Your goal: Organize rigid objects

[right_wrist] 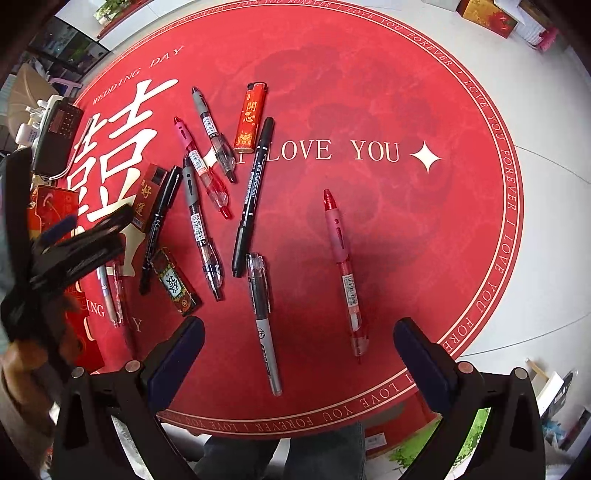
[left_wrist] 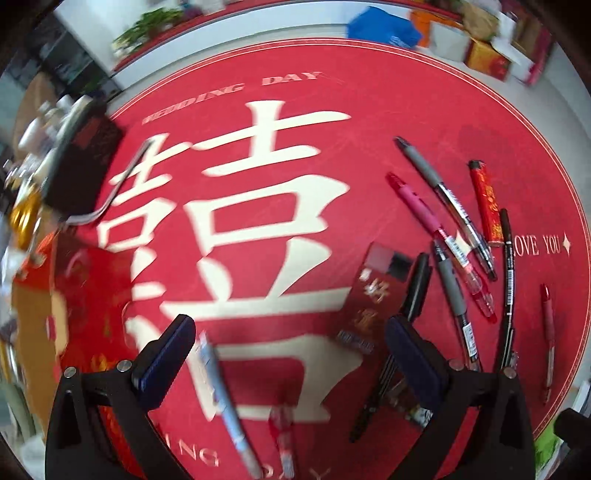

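Several slim plastic pens (right_wrist: pixel 204 230) and a boxy red lighter (right_wrist: pixel 250 118) lie scattered mid-mat on the round, felt-like red mat (right_wrist: pixel 406 229), toward its left edge. Both the right gripper (right_wrist: pixel 298 363) and the left gripper (left_wrist: pixel 290 363) hover with blue-padded jaws spread wide, holding nothing.

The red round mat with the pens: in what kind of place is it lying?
Probably a room at home, on the floor. The red wedding mat lies on pale floor tiles, gift boxes stand at its far side, and a potted plant stands by the wall.
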